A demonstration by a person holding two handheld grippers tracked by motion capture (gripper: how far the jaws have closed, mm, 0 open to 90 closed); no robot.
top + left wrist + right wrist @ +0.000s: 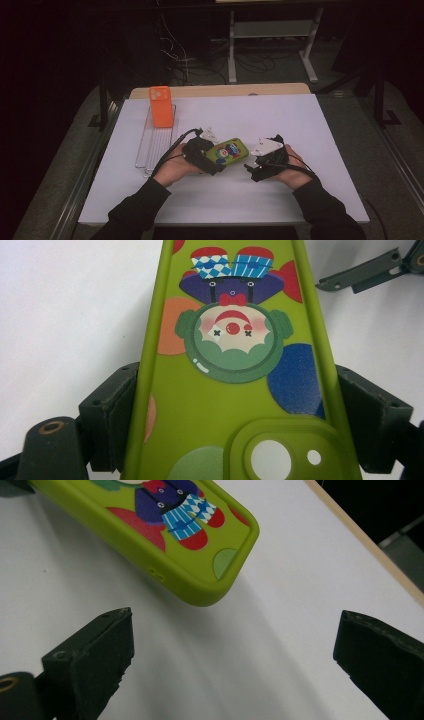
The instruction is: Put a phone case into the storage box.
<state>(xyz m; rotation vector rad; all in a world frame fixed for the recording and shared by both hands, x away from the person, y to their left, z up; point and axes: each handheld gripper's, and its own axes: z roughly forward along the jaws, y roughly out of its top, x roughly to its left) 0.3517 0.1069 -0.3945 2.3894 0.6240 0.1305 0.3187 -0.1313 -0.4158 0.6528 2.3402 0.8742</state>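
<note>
Green phone case point(235, 390) sits clamped in left gripper point(235, 412), just ahead of gaping right gripper point(232, 655).

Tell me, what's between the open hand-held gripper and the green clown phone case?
Nothing but bare white table top. In the right gripper view, the right hand-held gripper stands open, apart from the green rubbery clown-print phone case.

1. Two phone cases: one green phone case point(228, 151) with clown picture, one orange phone case point(161, 106).
2. One wire rack point(150, 150).
3. Two grippers: left gripper point(210, 159), right gripper point(252, 167).
4. One white table point(280, 120).
</note>
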